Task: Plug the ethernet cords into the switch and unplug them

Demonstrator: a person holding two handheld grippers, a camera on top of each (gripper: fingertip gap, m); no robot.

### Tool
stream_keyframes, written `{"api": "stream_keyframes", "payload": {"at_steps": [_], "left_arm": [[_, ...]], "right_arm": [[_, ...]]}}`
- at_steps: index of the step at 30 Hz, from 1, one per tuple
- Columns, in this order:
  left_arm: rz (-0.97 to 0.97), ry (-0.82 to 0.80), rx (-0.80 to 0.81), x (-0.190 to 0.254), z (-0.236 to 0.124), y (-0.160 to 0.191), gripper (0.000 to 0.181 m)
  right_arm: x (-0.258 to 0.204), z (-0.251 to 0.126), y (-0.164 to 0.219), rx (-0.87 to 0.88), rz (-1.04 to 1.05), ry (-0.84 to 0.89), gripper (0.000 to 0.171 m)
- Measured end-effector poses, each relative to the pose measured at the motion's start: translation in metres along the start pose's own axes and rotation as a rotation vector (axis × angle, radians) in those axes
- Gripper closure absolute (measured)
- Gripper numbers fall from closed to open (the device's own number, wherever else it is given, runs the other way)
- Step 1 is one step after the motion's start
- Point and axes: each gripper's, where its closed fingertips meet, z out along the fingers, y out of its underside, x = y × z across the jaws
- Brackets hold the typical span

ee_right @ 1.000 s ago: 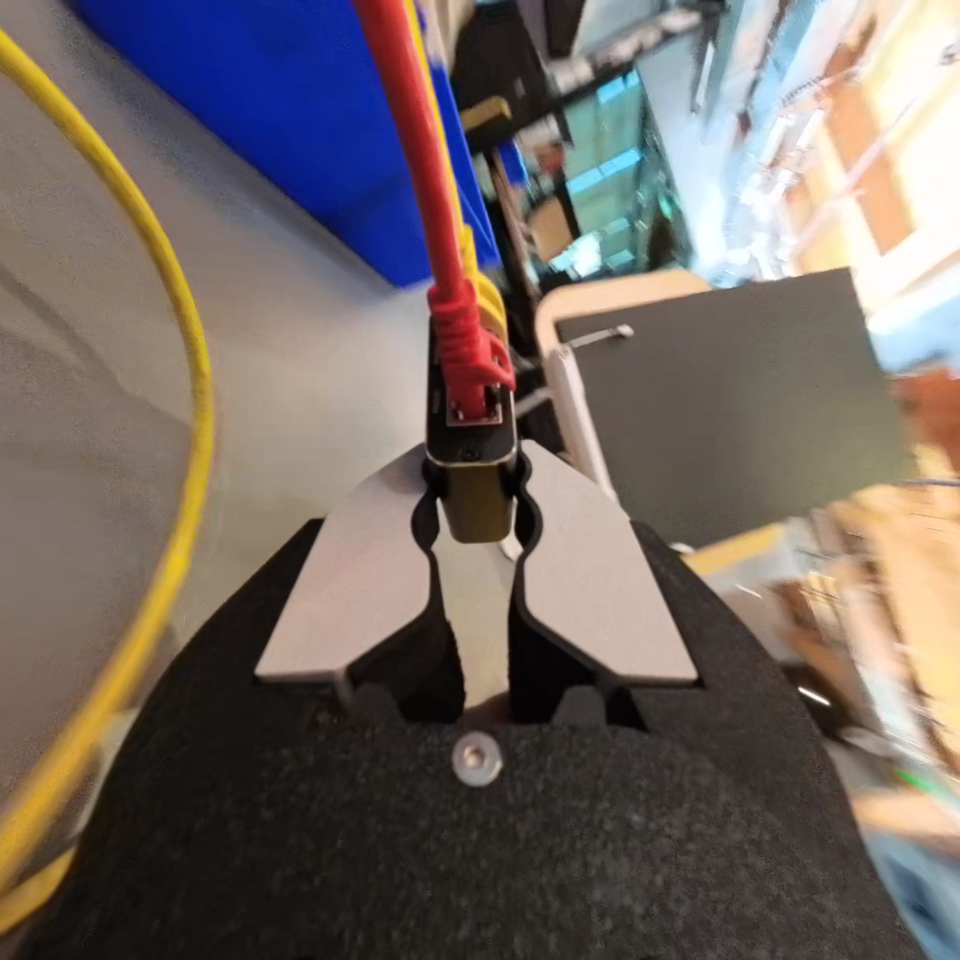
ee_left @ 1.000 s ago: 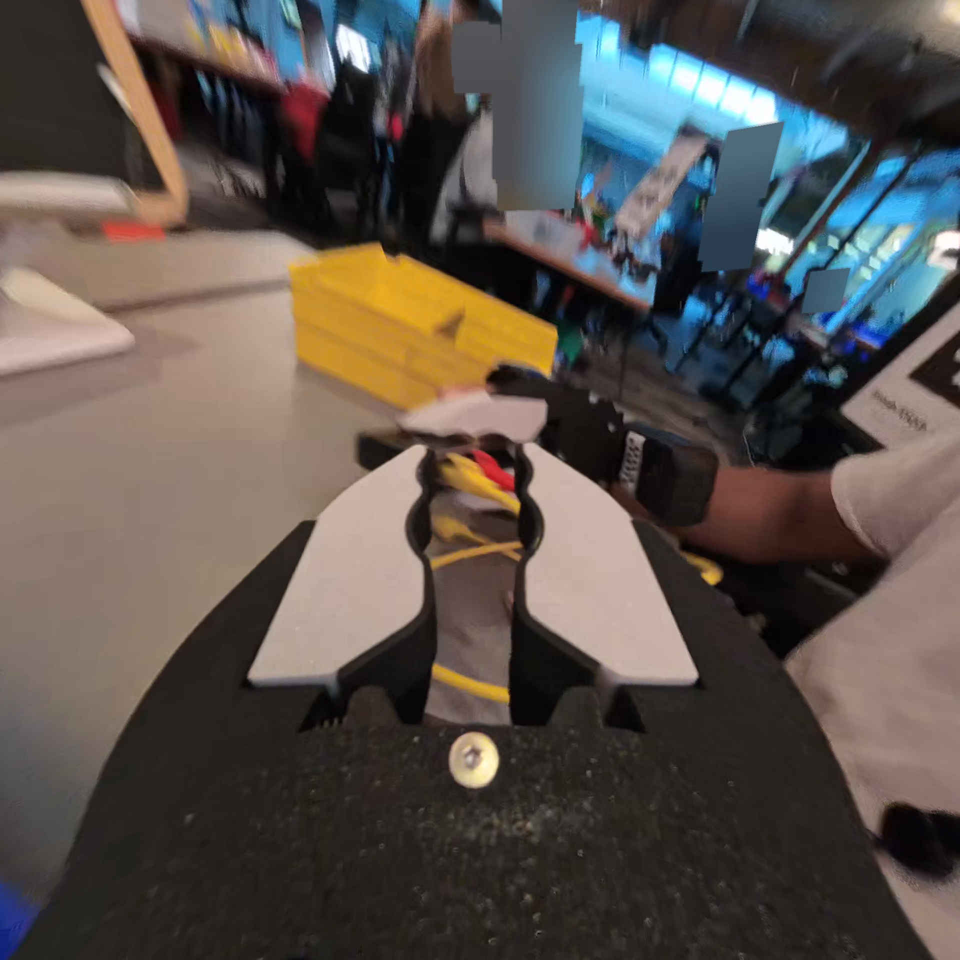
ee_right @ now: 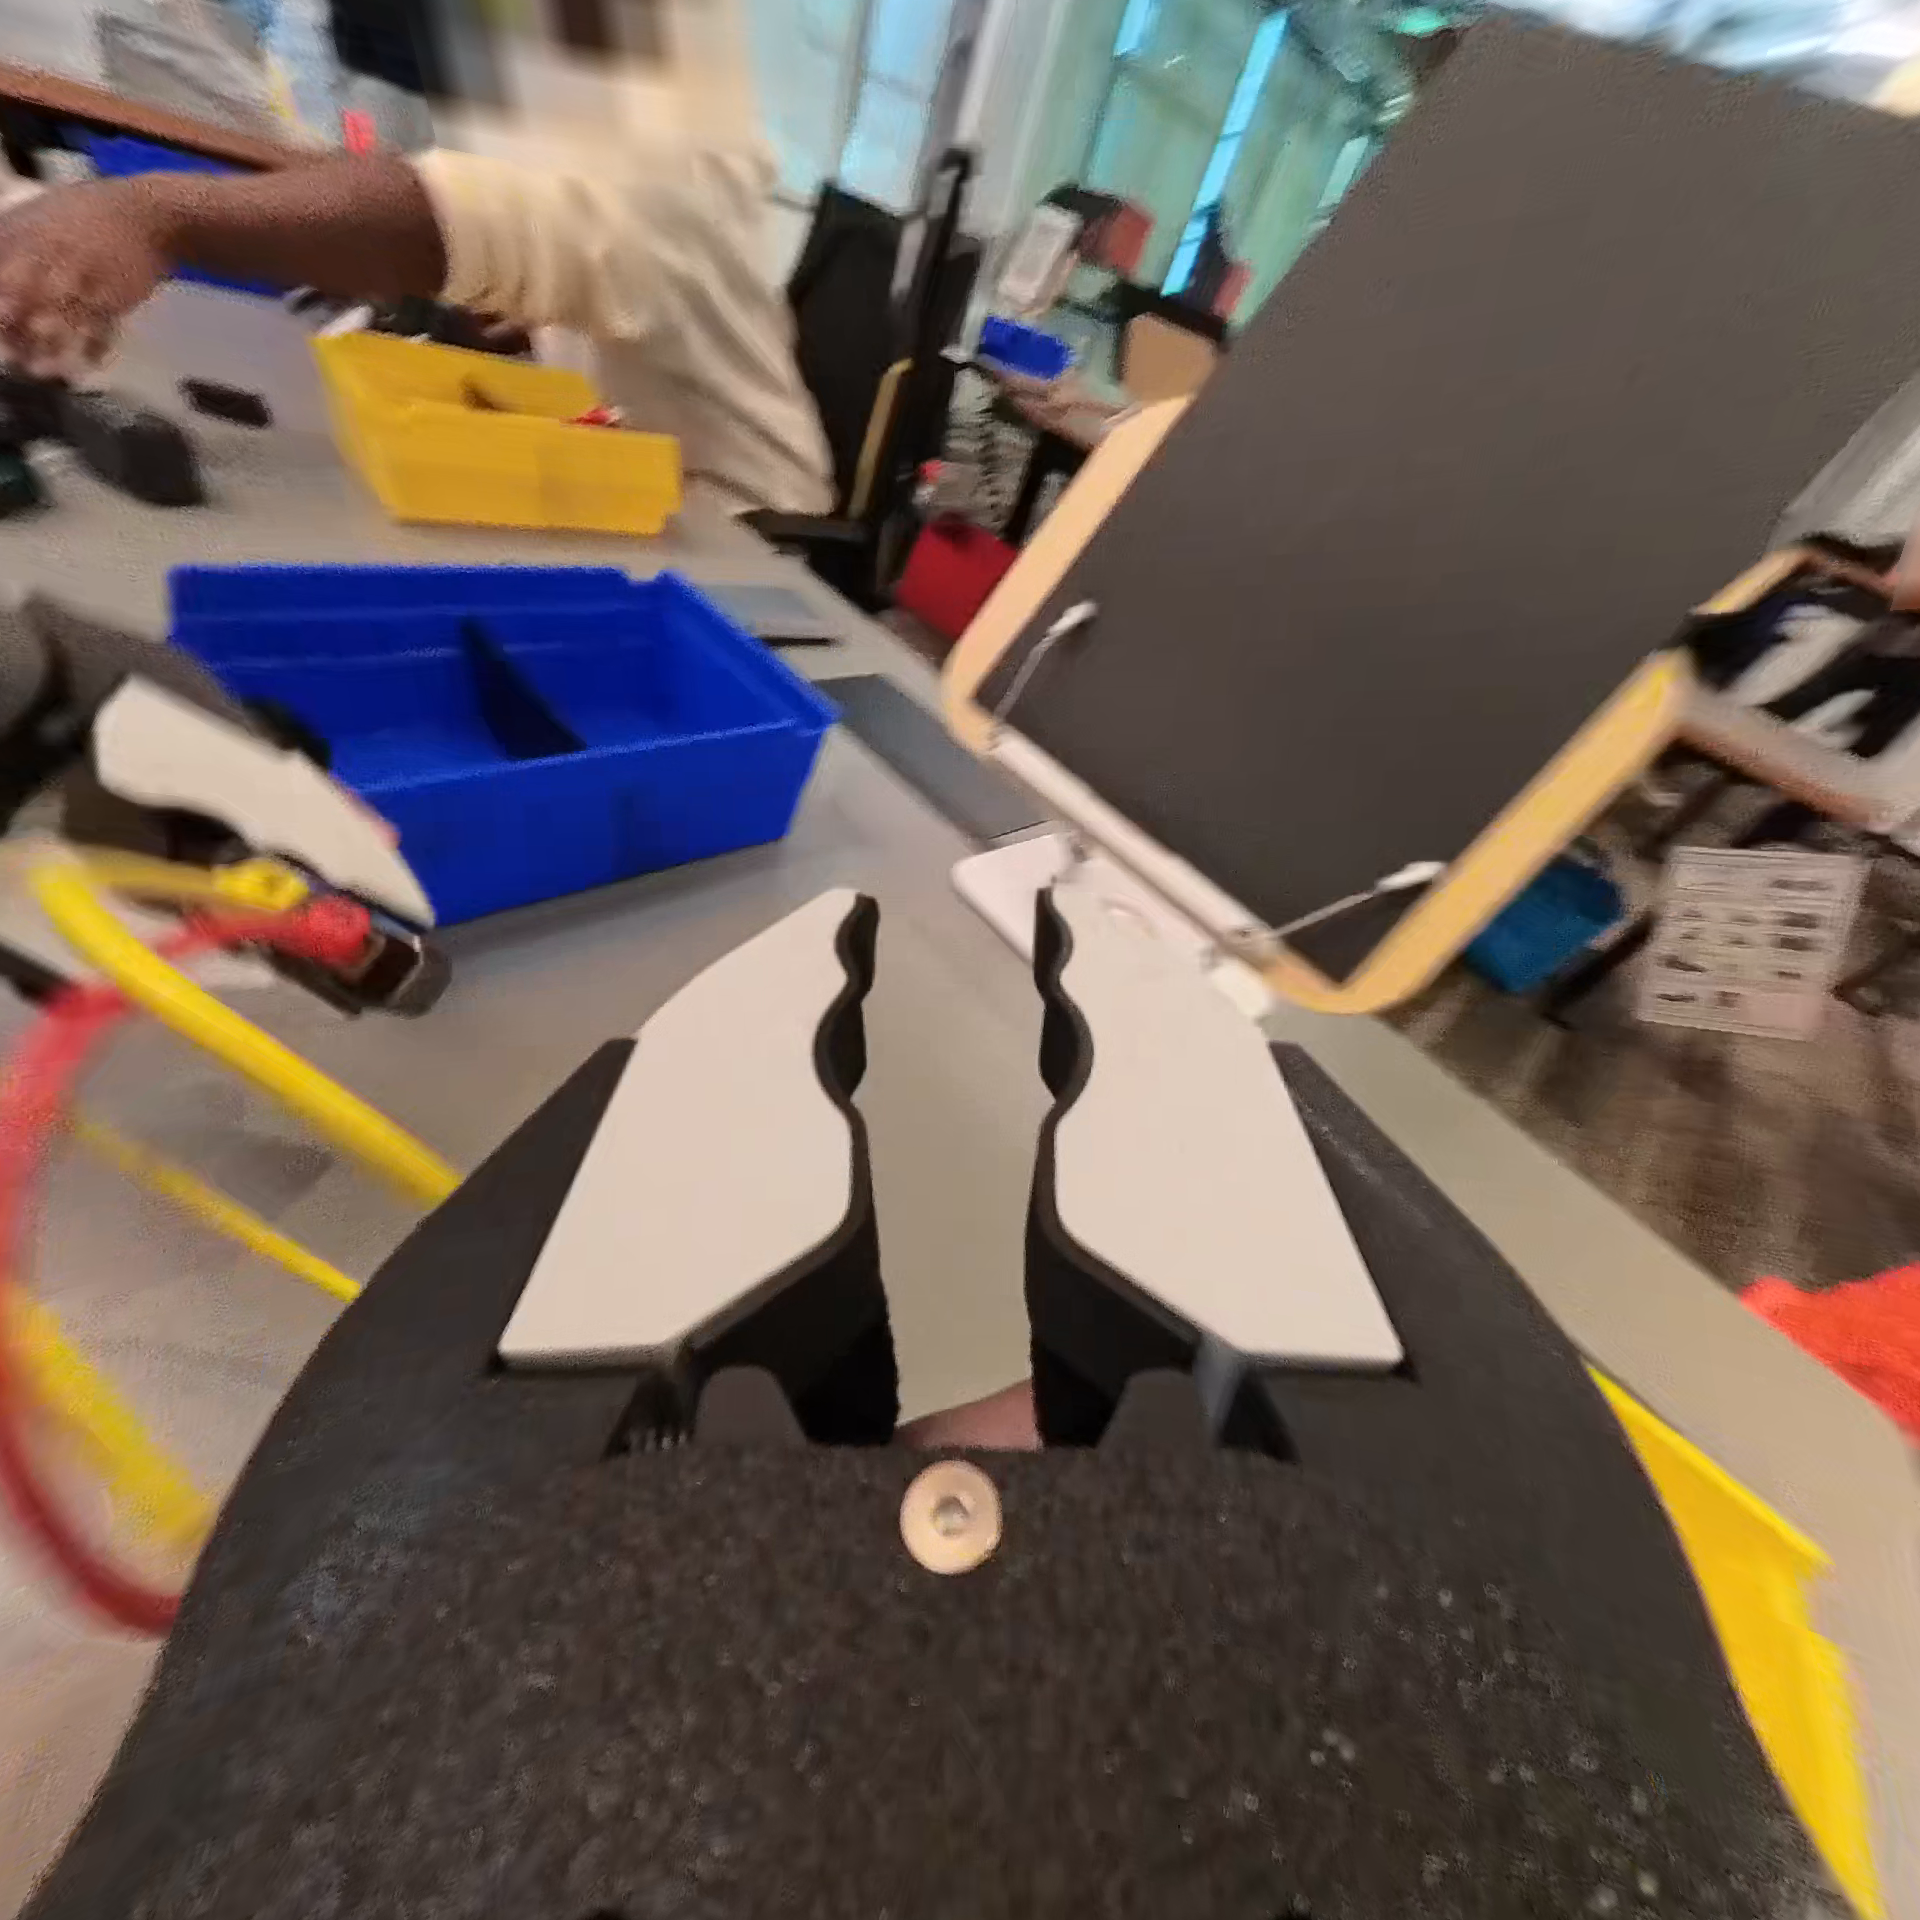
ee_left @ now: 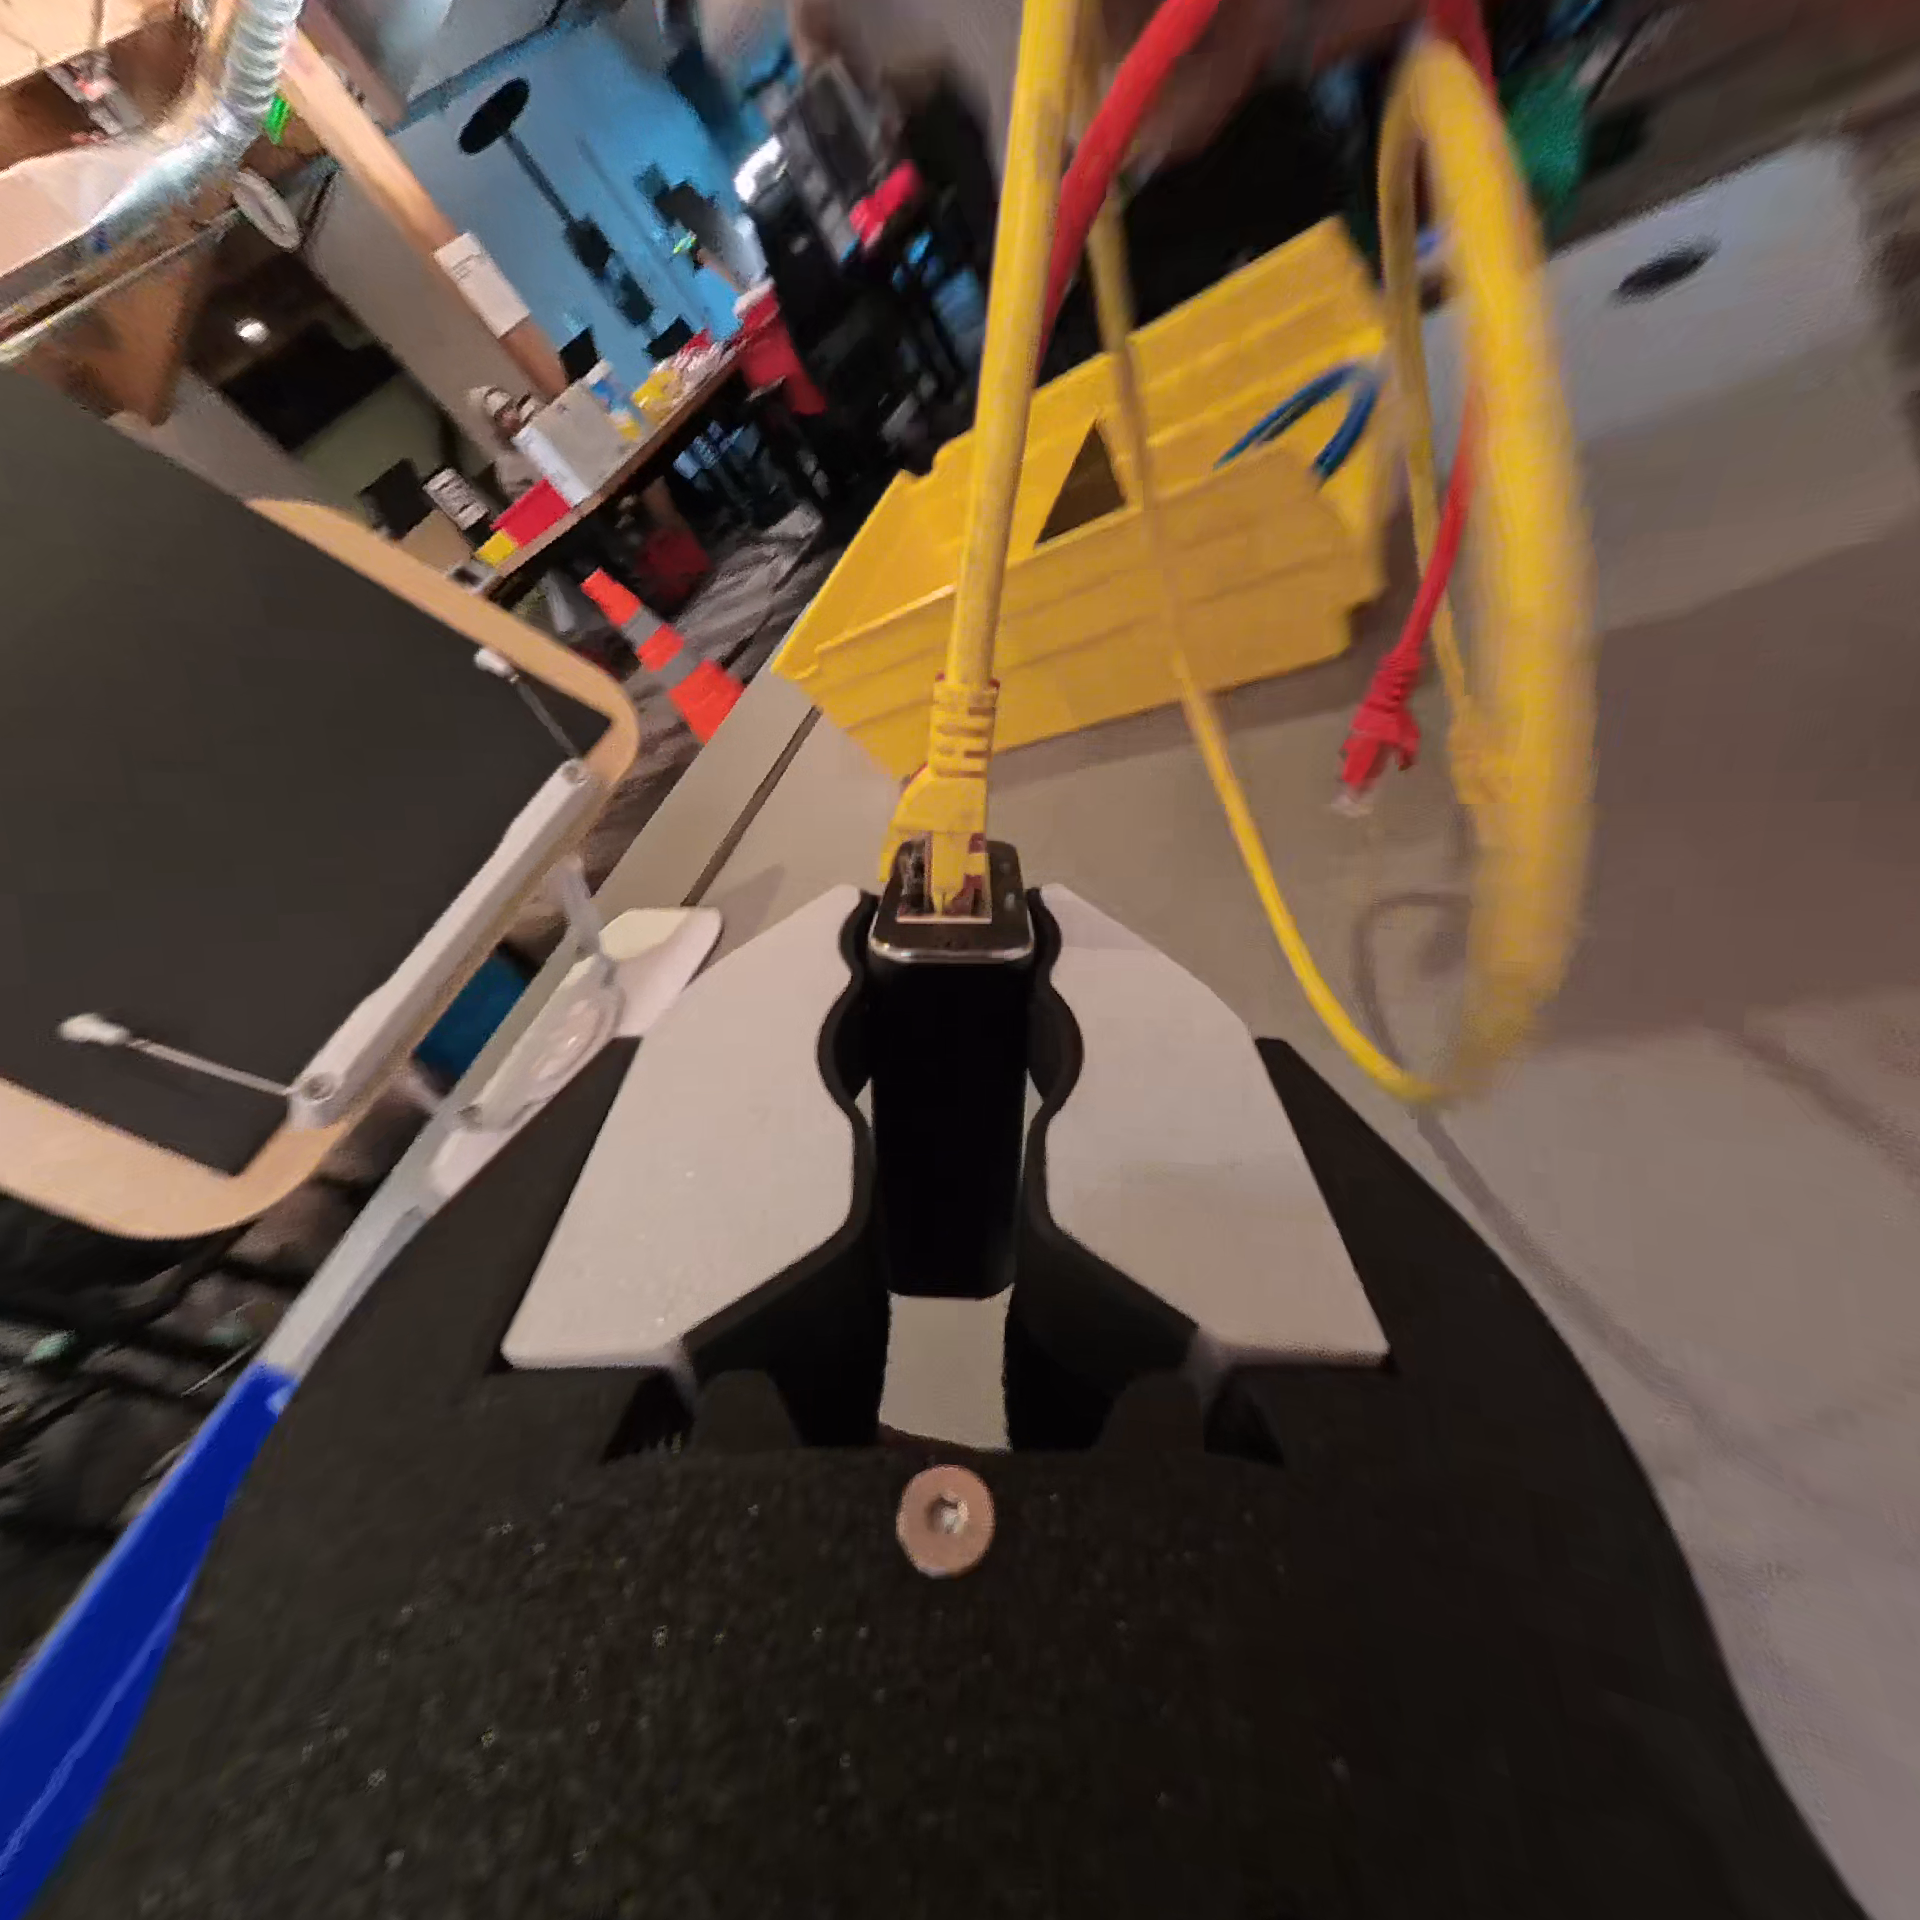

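I am clamping the small black box-shaped switch [ee_left: 948, 1101] between the grey fingers of my left tongs [ee_left: 951, 904], holding it upright off the grey tabletop [ee_left: 1714, 790] with its port face turned away from me. My right tongs [ee_right: 956, 914] are standing parted and are gripping nothing, hovering over the table near a blue plastic divided bin [ee_right: 499, 707]. From the left wrist view I am counting one yellow ethernet plug [ee_left: 951, 790] seated in the switch, with what looks like a red one just behind it, though I cannot tell that for sure. One red plug [ee_left: 1377, 717] is dangling free in the air, touching no port. Cords are looping around: I am making out two yellow runs and one red, blurred. Yellow plastic bins number one in the left view [ee_left: 1101, 582]; the right view is showing another yellow bin [ee_right: 499, 436] farther off. I am judging the task part-way along: at least one cord is in, one end is loose, and whether it awaits plugging or has come out I cannot say.
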Motion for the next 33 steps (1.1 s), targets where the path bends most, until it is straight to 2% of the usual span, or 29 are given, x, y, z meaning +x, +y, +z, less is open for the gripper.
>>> {"api": "stream_keyframes", "payload": {"at_steps": [2,5,7,9,11,13,19,28,33], "left_arm": [[0.061,-0.053,-0.071,-0.005,0.019,0.014,0.155],[0.154,-0.097,-0.142,-0.013,0.052,0.031,0.155],[0.220,-0.109,-0.164,-0.013,0.071,0.039,0.155],[0.293,-0.120,-0.180,-0.009,0.085,0.047,0.155],[0.365,-0.132,-0.164,-0.004,0.095,0.051,0.155],[0.403,-0.137,-0.140,0.000,0.101,0.053,0.155],[0.496,-0.169,-0.137,0.003,0.102,0.064,0.155],[0.542,-0.188,-0.198,0.006,0.108,0.085,0.155],[0.566,-0.197,-0.195,0.007,0.107,0.082,0.155]], "right_arm": [[0.018,-0.028,-0.023,0.028,-0.033,0.067,0.142],[-0.012,-0.047,-0.031,0.006,-0.109,-0.061,0.144],[-0.057,-0.037,-0.005,-0.096,-0.207,-0.198,0.143],[-0.089,-0.016,0.045,-0.270,-0.386,-0.238,0.140],[-0.094,0.003,0.092,-0.440,-0.628,-0.192,0.140],[-0.098,0.019,0.113,-0.476,-0.776,-0.211,0.143],[-0.104,0.053,0.128,-0.420,-0.890,-0.348,0.147],[-0.111,0.074,0.161,-0.492,-1.000,-0.368,0.147],[-0.109,0.077,0.159,-0.501,-0.993,-0.372,0.154]]}}
